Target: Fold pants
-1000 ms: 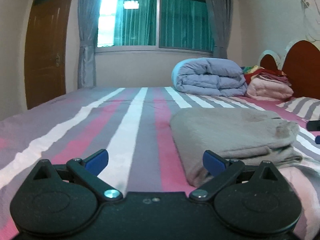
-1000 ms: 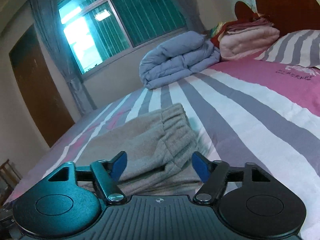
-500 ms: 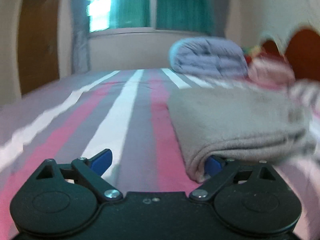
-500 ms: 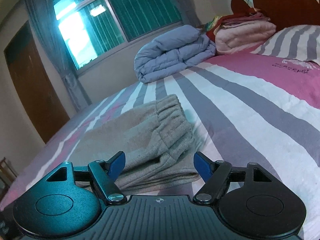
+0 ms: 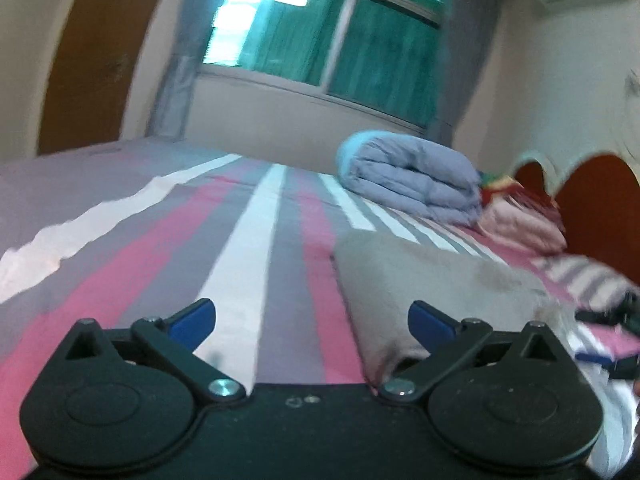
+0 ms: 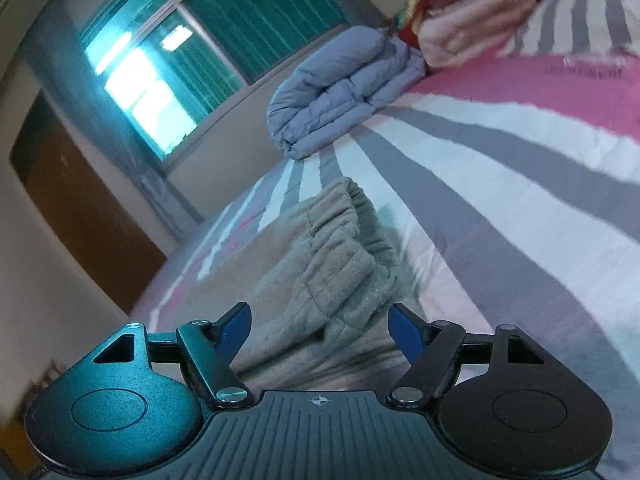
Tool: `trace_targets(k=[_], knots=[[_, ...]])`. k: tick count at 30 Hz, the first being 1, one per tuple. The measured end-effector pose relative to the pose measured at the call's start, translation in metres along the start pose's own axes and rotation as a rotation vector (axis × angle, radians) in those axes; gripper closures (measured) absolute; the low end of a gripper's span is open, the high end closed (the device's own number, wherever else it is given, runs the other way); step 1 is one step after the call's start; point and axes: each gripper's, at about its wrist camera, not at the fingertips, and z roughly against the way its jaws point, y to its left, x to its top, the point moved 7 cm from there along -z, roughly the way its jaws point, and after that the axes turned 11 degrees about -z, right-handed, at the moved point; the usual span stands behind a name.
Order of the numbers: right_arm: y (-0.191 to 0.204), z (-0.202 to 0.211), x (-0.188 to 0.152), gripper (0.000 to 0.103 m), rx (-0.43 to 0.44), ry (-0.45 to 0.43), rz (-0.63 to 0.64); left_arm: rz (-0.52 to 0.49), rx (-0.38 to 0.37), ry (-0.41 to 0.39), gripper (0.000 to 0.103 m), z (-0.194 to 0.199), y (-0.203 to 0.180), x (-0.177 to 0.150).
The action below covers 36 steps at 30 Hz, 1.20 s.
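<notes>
1. The bed (image 5: 248, 240) is big, with pink, gray and white stripes.
2. A rolled blue blanket (image 5: 412, 176) sits far back by the window (image 5: 328, 40).
3. The gray pants (image 6: 320, 264) lie folded on the bed, just in front of both grippers.
4. The left gripper (image 5: 312, 320) is wide open and holds nothing.
5. The right gripper (image 6: 320, 328) is wide open too, with the pants' stretchy top between its fingers, not squeezed.
</notes>
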Motion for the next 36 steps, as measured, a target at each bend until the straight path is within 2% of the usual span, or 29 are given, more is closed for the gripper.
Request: trace_targets(k=[4,7,8,9,10,11,13,14,15,16,17,18,19,20,22,24,26,28,30,31,32,33,35,36], knots=[[-0.016,-0.026,0.005,0.028,0.018,0.059,-0.175,0.055,0.062,0.022,0.006,-0.016,0.014,-0.001],[-0.022,-0.042,0.012,0.028,0.028,0.089,-0.236,0.102,0.084,0.074,0.006,-0.03,0.023,-0.005],[-0.021,-0.046,0.014,0.038,0.025,0.09,-0.234,0.12,0.088,0.082,0.006,-0.033,0.025,-0.006],[-0.018,-0.05,0.016,0.062,0.024,0.098,-0.225,0.13,0.091,0.081,0.006,-0.032,0.025,-0.006],[-0.016,-0.055,0.017,0.066,-0.001,0.115,-0.205,0.131,0.095,0.075,0.006,-0.033,0.025,-0.005],[-0.013,-0.053,0.018,0.067,-0.008,0.101,-0.197,0.13,0.099,0.07,0.006,-0.032,0.026,-0.004],[-0.003,-0.037,0.026,0.067,0.087,0.035,-0.216,0.127,0.098,0.065,0.006,-0.029,0.024,-0.006],[-0.001,-0.031,0.026,0.067,0.1,0.017,-0.215,0.119,0.099,0.067,0.006,-0.029,0.023,-0.006],[-0.008,-0.034,0.019,0.066,0.049,0.028,-0.2,0.11,0.099,0.071,0.006,-0.03,0.021,-0.007],[-0.022,-0.048,0.006,0.066,-0.059,0.105,-0.179,0.1,0.101,0.079,0.006,-0.032,0.019,-0.007],[-0.031,-0.053,0.0,0.065,-0.063,0.129,-0.17,0.095,0.103,0.084,0.006,-0.032,0.018,-0.008],[-0.032,-0.048,0.004,0.064,-0.033,0.113,-0.185,0.091,0.1,0.082,0.006,-0.032,0.017,-0.007],[-0.032,-0.041,0.01,0.057,-0.017,0.112,-0.204,0.083,0.098,0.073,0.006,-0.03,0.017,-0.005],[-0.031,-0.034,0.015,0.043,-0.019,0.098,-0.203,0.068,0.098,0.063,0.006,-0.028,0.015,-0.002],[-0.029,0.001,0.03,0.029,-0.073,-0.059,-0.132,0.03,0.093,0.047,0.006,-0.027,0.012,0.006],[-0.028,0.022,0.043,0.029,-0.108,-0.153,-0.071,-0.035,0.079,0.029,0.006,-0.031,0.004,0.016],[-0.014,0.026,0.05,0.032,-0.079,-0.172,0.022,-0.093,0.055,0.036,0.006,-0.044,-0.008,0.026],[0.014,0.015,0.045,0.045,-0.013,-0.15,0.17,-0.123,0.015,0.035,0.006,-0.056,-0.019,0.033],[0.041,-0.001,0.034,0.063,0.01,-0.118,0.329,-0.155,-0.012,0.062,0.006,-0.071,-0.028,0.034],[0.05,-0.01,0.026,0.075,0.015,-0.114,0.399,-0.186,-0.008,0.101,0.007,-0.08,-0.032,0.031],[0.057,-0.019,0.018,0.08,0.011,-0.103,0.465,-0.221,0.008,0.136,0.007,-0.088,-0.034,0.025],[0.057,-0.029,0.01,0.08,-0.017,-0.082,0.521,-0.245,0.013,0.167,0.006,-0.094,-0.035,0.017],[0.038,-0.055,-0.005,0.081,-0.147,0.0,0.582,-0.225,-0.001,0.213,0.006,-0.101,-0.033,0.005],[0.027,-0.06,-0.011,0.082,-0.172,0.028,0.588,-0.213,-0.004,0.213,0.006,-0.101,-0.032,0.004]])
